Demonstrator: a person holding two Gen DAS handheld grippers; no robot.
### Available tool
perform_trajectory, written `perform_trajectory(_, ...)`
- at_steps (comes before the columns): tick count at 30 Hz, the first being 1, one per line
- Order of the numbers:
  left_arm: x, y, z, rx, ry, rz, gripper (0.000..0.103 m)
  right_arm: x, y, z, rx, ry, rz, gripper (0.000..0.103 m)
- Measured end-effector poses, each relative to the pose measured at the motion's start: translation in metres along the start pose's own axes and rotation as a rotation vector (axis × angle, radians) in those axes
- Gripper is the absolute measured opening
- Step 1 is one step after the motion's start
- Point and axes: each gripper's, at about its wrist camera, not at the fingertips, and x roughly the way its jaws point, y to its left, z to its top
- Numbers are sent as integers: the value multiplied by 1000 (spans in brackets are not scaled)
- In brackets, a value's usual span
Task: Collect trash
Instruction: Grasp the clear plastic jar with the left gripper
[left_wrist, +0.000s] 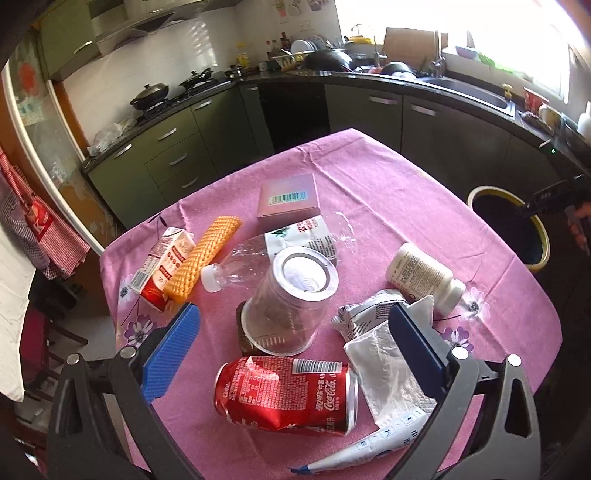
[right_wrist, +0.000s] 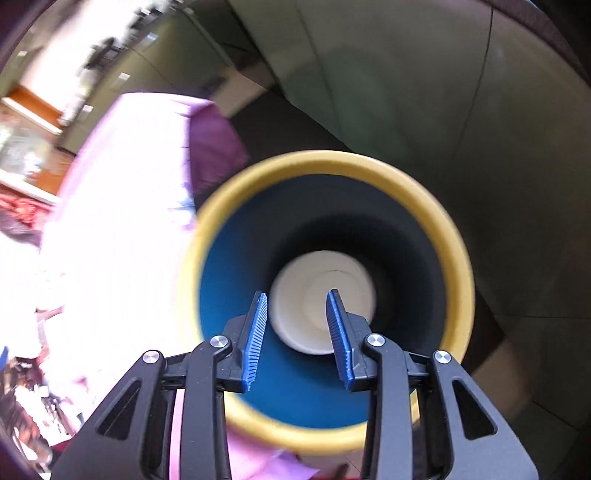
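Trash covers the pink tablecloth, and the left gripper hangs over the near pile with its blue pads spread wide and nothing between them. Directly under it lie a dented red Coca-Cola can on its side, a clear plastic cup tipped over just beyond, and a white napkin touching the right pad's side. A clear bottle, a small red carton, a white pill bottle and a pink box lie farther out.

Off the table's far right edge stands the yellow-rimmed bin. The right gripper points down into its mouth, jaws partly apart and pressing on nothing; a white cup lies at the bottom, so that drop looks finished.

For the next pick, the can seems the sensible target. Its long axis runs across the gap, so rolling the wrist to pinch across the round body, not end to end, should give a firmer hold. Coming down clear of the napkin and cup avoids dragging them along or knocking the cup off.
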Motion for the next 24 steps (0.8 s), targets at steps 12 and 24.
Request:
perform_trajectory(12, 60, 6, 9, 16, 103, 8, 96, -38, 74, -100, -90, -101, 116, 46)
perform_trajectory(24, 65, 11, 9, 18, 116, 12, 57, -46, 67, -115, -91, -106, 119, 46)
